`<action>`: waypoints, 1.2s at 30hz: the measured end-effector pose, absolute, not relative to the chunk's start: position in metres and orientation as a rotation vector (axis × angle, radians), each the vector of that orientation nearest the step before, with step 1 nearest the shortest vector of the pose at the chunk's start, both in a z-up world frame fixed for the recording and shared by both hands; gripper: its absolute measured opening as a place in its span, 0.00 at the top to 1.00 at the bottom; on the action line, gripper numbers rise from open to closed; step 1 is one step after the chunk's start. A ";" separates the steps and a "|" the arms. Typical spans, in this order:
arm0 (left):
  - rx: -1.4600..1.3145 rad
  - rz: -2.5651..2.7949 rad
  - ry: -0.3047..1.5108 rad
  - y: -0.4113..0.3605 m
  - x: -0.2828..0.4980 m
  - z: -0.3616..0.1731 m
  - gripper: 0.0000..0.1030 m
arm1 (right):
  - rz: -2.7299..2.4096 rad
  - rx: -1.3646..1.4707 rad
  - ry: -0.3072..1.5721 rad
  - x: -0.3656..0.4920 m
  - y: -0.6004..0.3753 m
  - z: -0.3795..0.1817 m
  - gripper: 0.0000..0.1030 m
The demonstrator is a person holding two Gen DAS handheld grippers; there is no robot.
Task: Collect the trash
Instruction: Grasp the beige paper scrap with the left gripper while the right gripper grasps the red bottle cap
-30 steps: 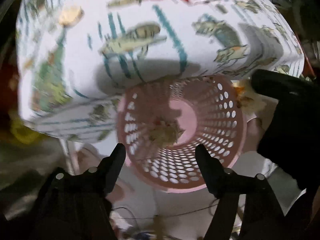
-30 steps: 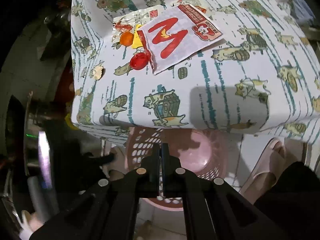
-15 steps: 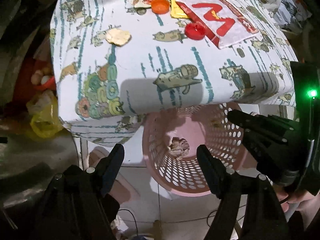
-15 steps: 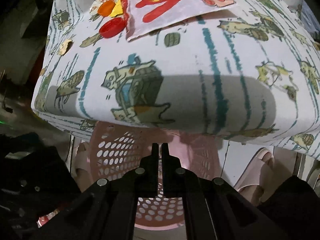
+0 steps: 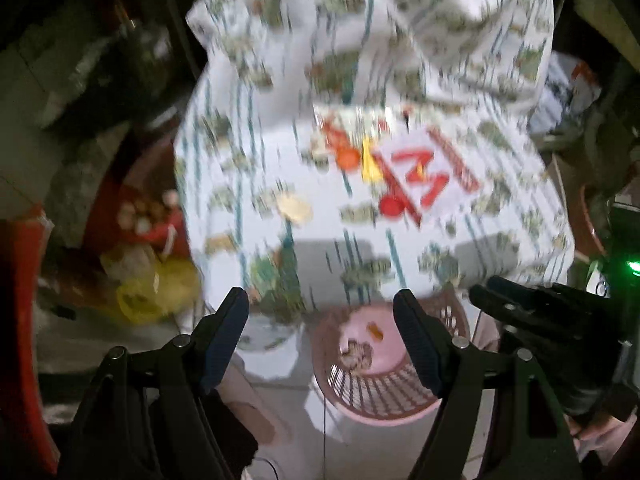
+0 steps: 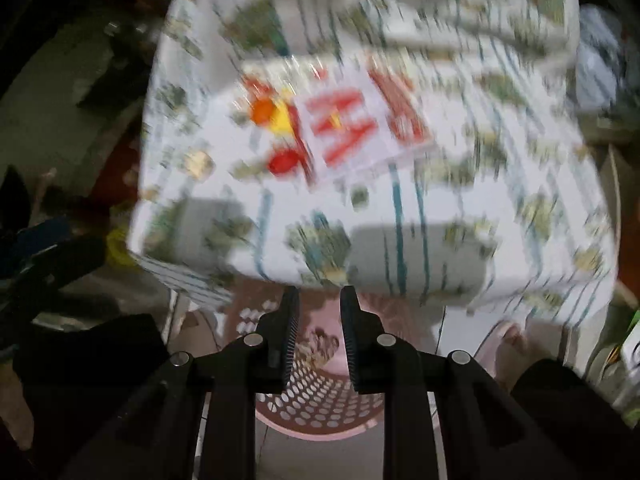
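A pink perforated basket stands on the floor under the table's front edge, with crumpled trash inside. On the patterned tablecloth lie a red-and-white wrapper, a red cap, an orange cap, a yellow scrap and a pale round piece. My left gripper is open and empty above the basket. My right gripper is partly open and empty over the basket; it also shows in the left wrist view. Both views are blurred.
A yellow bag and red containers sit on the floor left of the table. A pink slipper lies right of the basket. Dark clutter surrounds the table. Bunched cloth is piled at the table's back.
Both grippers have pulled back and tilted up, so more tabletop shows. The right gripper, shut before, has opened a little. An orange scrap now lies in the basket.
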State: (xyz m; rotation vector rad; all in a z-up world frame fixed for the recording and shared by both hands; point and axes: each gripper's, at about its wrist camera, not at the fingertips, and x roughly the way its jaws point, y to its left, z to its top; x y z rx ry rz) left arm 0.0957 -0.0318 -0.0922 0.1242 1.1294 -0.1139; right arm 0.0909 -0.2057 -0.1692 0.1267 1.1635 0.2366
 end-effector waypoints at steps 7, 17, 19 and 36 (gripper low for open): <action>0.143 -0.078 1.036 -0.021 0.159 -0.041 0.12 | 0.233 0.041 1.005 0.130 -0.210 -0.085 0.57; 0.101 0.007 1.043 0.015 0.207 -0.063 0.05 | 0.274 0.029 1.027 0.165 -0.199 -0.098 0.44; 0.095 0.004 1.083 0.020 0.217 -0.073 0.05 | 0.348 0.037 1.116 0.168 -0.185 -0.118 0.44; 0.069 0.025 1.147 0.039 0.244 -0.093 0.05 | 0.302 -0.078 1.333 0.205 -0.133 -0.209 0.47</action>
